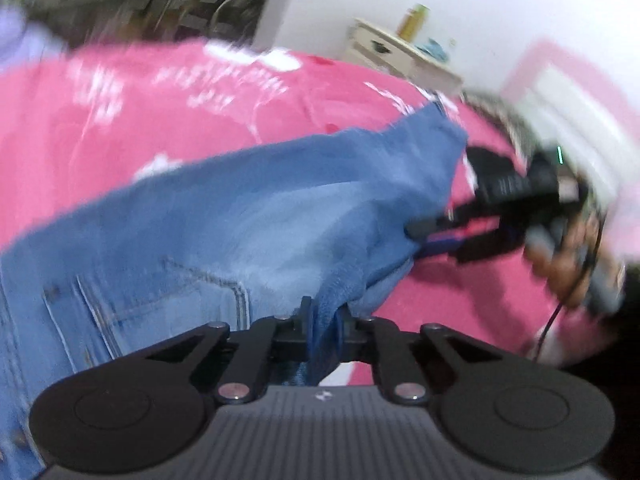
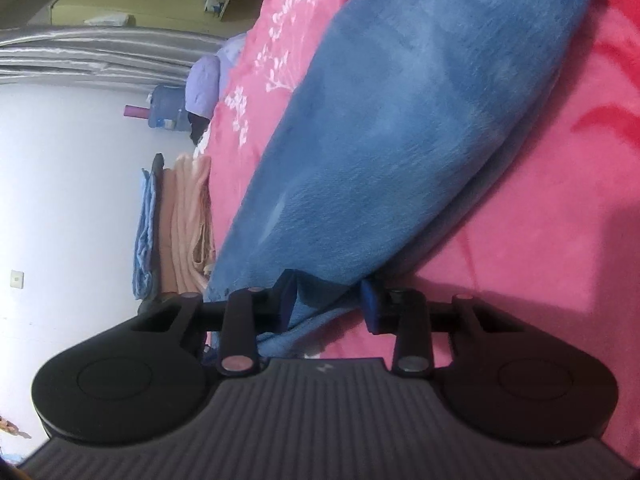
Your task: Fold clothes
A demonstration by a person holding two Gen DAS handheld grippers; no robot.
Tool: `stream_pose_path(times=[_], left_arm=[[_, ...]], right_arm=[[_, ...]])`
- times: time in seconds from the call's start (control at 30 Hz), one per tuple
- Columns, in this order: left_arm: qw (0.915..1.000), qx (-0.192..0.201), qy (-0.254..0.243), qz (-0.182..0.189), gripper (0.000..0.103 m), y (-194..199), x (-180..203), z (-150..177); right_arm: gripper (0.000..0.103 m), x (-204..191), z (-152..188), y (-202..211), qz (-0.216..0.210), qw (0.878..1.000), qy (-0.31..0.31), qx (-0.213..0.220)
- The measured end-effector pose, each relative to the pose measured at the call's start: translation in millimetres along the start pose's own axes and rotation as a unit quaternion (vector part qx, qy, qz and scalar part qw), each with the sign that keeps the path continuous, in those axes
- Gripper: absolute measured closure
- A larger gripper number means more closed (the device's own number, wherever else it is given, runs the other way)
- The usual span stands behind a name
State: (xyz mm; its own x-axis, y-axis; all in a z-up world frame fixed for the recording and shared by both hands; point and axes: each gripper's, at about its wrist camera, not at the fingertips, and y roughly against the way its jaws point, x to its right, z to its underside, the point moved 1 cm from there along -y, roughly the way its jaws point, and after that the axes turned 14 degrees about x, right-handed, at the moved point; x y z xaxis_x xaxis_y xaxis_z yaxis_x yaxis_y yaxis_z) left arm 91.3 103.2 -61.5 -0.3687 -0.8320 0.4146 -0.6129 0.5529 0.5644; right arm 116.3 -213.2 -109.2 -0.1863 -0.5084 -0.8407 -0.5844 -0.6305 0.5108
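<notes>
Both tools clamped on the jeans.
Your left tool (image 1: pixel 326 320) pinches a fold of the blue jeans (image 1: pixel 240 216) above the pink bedspread (image 1: pixel 120 112); your right tool (image 2: pixel 328 300) grips the hem end, jaws closed on fabric.

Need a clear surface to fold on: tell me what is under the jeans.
Under the jeans lies the pink blanket with its white print. What sits beneath the denim's middle is covered. Both grippers clamp the fabric.
</notes>
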Motion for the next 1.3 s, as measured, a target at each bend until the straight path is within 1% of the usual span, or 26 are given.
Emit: stream_pose_path(times=[0.07,0.1,0.17,0.2,0.23,0.3,0.4,0.43,0.57,0.63,0.67,0.7,0.73,0.77,0.8,0.87,0.9,1.03,1.07,1.13,1.17,1.23,1.27,1.3], left_arm=[[0.9979,-0.009,0.062,0.010,0.093,-3.0,-15.4,-2.2],[0.9960,-0.013,0.088,0.015,0.093,-4.3,-21.7,-2.6],[0.9926,-0.019,0.117,0.024,0.093,-4.7,-29.4,-2.9],[0.9916,-0.020,0.125,0.028,0.093,-4.6,-31.7,-3.5],[0.9906,-0.021,0.131,0.032,0.093,-4.8,-33.9,-4.3],[0.9894,-0.026,0.138,0.036,0.093,-7.2,-37.2,-6.6],[0.9887,-0.029,0.141,0.041,0.093,-8.7,-39.3,-9.1],[0.9888,-0.029,0.140,0.042,0.093,-9.7,-38.4,-10.0],[0.9897,-0.031,0.130,0.051,0.093,-10.3,-37.3,-10.4],[0.9898,-0.033,0.127,0.056,0.093,-11.0,-38.4,-10.5],[0.9896,-0.033,0.128,0.057,0.093,-11.0,-39.4,-10.4],[0.9895,-0.033,0.128,0.059,0.093,-11.3,-40.6,-10.3],[0.9893,-0.033,0.129,0.059,0.093,-11.8,-42.1,-10.1],[0.9890,-0.033,0.131,0.060,0.093,-12.0,-43.5,-9.6],[0.9886,-0.034,0.134,0.060,0.093,-12.2,-44.9,-9.1],[0.9881,-0.034,0.137,0.062,0.093,-11.8,-47.0,-7.8],[0.9879,-0.034,0.138,0.063,0.093,-11.2,-47.9,-7.2],[0.9862,-0.035,0.149,0.064,0.093,-9.2,-52.1,-5.6],[0.9858,-0.034,0.151,0.064,0.093,-8.1,-52.4,-5.6],[0.9852,-0.030,0.156,0.064,0.093,-5.8,-53.1,-5.6],[0.9854,-0.028,0.156,0.062,0.093,-4.2,-53.2,-5.6],[0.9848,-0.023,0.161,0.060,0.093,-2.2,-54.5,-5.9],[0.9844,-0.020,0.164,0.060,0.093,-1.5,-55.2,-6.6],[0.9841,-0.017,0.166,0.060,0.093,-1.0,-55.7,-7.4]], right_arm=[[0.071,-3.3,0.7,3.4,0.014,0.999,0.031,0.000],[0.069,-12.2,4.3,7.1,0.015,0.997,0.075,-0.002],[0.069,-31.0,12.4,14.3,0.014,0.986,0.167,-0.006],[0.069,-46.5,22.2,16.3,0.000,0.974,0.225,-0.009],[0.069,-62.1,31.9,18.3,-0.013,0.959,0.282,-0.012],[0.069,-90.4,53.1,17.8,-0.039,0.922,0.385,-0.017],[0.069,-115.4,86.5,3.2,-0.063,0.860,0.505,-0.033],[0.069,-119.8,96.3,-3.1,-0.067,0.839,0.539,-0.040],[0.069,-122.3,117.7,-34.6,-0.066,0.780,0.618,-0.068],[0.069,-117.3,122.9,-41.7,-0.062,0.758,0.645,-0.071],[0.069,-116.1,124.2,-43.6,-0.066,0.753,0.651,-0.070],[0.070,-114.6,124.6,-43.5,-0.072,0.750,0.654,-0.069],[0.073,-114.9,126.1,-44.6,-0.079,0.745,0.659,-0.071],[0.091,-114.8,127.8,-45.3,-0.084,0.739,0.664,-0.074],[0.094,-111.8,130.5,-43.0,-0.083,0.728,0.676,-0.078],[0.098,-105.7,135.8,-38.4,-0.080,0.704,0.700,-0.086],[0.101,-102.7,138.5,-36.1,-0.079,0.692,0.712,-0.090],[0.101,-90.4,149.5,-27.5,-0.072,0.641,0.757,-0.106],[0.101,-86.4,154.7,-29.3,-0.070,0.623,0.772,-0.106],[0.101,-86.8,160.8,-31.9,-0.065,0.609,0.784,-0.103],[0.101,-89.8,159.0,-32.5,-0.060,0.617,0.778,-0.103],[0.099,-100.1,147.4,-30.6,-0.051,0.660,0.742,-0.100],[0.099,-106.5,140.5,-27.3,-0.052,0.685,0.720,-0.097],[0.097,-112.1,135.1,-23.9,-0.055,0.704,0.703,-0.090]])
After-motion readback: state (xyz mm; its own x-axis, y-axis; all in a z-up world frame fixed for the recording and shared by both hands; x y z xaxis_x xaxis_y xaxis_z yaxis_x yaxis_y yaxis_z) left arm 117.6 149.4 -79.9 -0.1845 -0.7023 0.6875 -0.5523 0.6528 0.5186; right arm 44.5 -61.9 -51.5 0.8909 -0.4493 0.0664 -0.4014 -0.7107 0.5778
